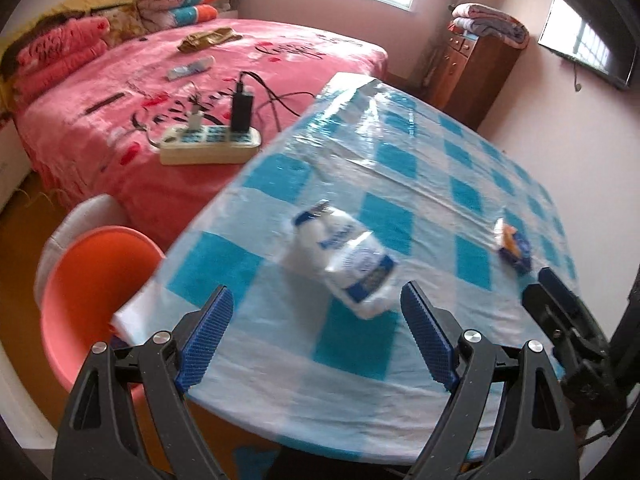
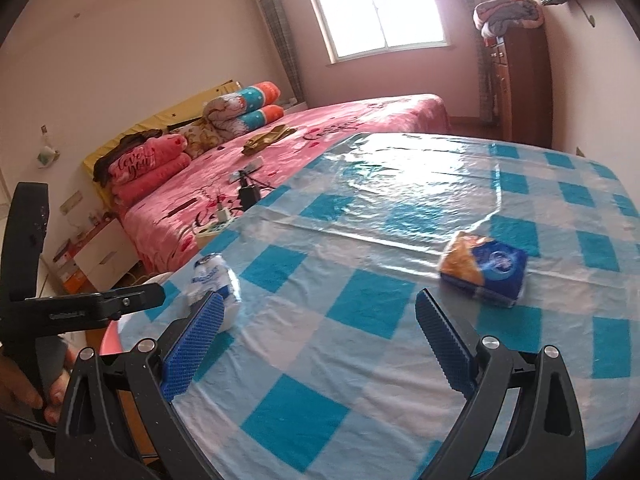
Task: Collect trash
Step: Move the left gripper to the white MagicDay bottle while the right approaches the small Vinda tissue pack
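A crumpled white and blue plastic wrapper [image 1: 344, 258] lies on the blue-checked tablecloth [image 1: 400, 160], just beyond my left gripper [image 1: 316, 300], which stands open and empty above the table's near edge. A blue and orange packet [image 1: 514, 244] sits farther right on the cloth. In the right wrist view the same packet [image 2: 484, 268] lies ahead and right of my right gripper [image 2: 318, 304], open with nothing between its fingers. The white wrapper [image 2: 212, 280] shows at the table's left edge, partly behind the left finger. The other gripper's black body [image 2: 92, 304] hangs at the left.
An orange chair [image 1: 92, 292] stands at the table's left corner. Beyond it is a pink bed [image 1: 160, 80] bearing a power strip [image 1: 208, 144] with cables. A wooden cabinet [image 1: 472, 68] with folded blankets stands by the far wall, near a wall television [image 1: 588, 40].
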Available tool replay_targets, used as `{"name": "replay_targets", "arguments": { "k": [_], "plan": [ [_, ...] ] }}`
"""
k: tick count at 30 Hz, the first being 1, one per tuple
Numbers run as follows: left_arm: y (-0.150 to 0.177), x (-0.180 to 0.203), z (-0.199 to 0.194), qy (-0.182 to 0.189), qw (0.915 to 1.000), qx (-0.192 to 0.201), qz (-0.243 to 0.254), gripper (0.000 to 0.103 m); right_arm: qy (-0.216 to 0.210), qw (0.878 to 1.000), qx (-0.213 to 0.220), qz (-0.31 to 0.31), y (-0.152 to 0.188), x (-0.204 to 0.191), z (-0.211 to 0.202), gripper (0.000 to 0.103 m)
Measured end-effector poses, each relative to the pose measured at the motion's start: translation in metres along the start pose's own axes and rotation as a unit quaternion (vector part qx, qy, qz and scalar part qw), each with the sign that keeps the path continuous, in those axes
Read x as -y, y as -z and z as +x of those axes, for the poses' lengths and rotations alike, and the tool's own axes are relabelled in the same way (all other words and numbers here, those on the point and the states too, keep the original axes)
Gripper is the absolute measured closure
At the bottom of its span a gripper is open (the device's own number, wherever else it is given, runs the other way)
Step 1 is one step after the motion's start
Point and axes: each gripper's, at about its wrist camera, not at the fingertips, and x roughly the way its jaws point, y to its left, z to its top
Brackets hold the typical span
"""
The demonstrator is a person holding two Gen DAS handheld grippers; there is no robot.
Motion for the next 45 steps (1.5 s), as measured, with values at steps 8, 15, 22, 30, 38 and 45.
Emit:
{"name": "replay_targets", "arguments": {
  "k": [8, 15, 22, 30, 38, 45],
  "plan": [
    [0.000, 0.019, 0.010, 0.045, 0.9987, -0.018, -0.017, 0.017, 0.024, 0.999, 0.007, 0.028, -0.006, 0.030, -0.005, 0.008],
    [-0.003, 0.039, 0.021, 0.048, 0.9986, -0.019, -0.014, 0.017, 0.050, 0.996, 0.016, 0.068, -0.011, 0.067, -0.009, 0.008],
    [-0.010, 0.038, 0.033, 0.020, 0.9993, -0.013, -0.027, 0.017, 0.048, 0.990, 0.011, 0.136, -0.015, 0.108, -0.008, 0.008],
    [-0.013, 0.031, 0.051, 0.003, 0.9990, -0.023, -0.039, 0.017, 0.052, 0.986, -0.030, 0.157, -0.019, 0.128, 0.013, 0.008],
    [-0.019, 0.034, 0.064, -0.003, 0.9991, -0.027, -0.032, 0.017, 0.072, 0.988, -0.064, 0.118, -0.024, 0.114, 0.037, 0.008],
    [-0.023, 0.040, 0.069, -0.018, 0.9994, -0.027, -0.012, 0.018, 0.091, 0.986, -0.085, 0.114, -0.027, 0.117, 0.056, 0.008]
  ]
}}
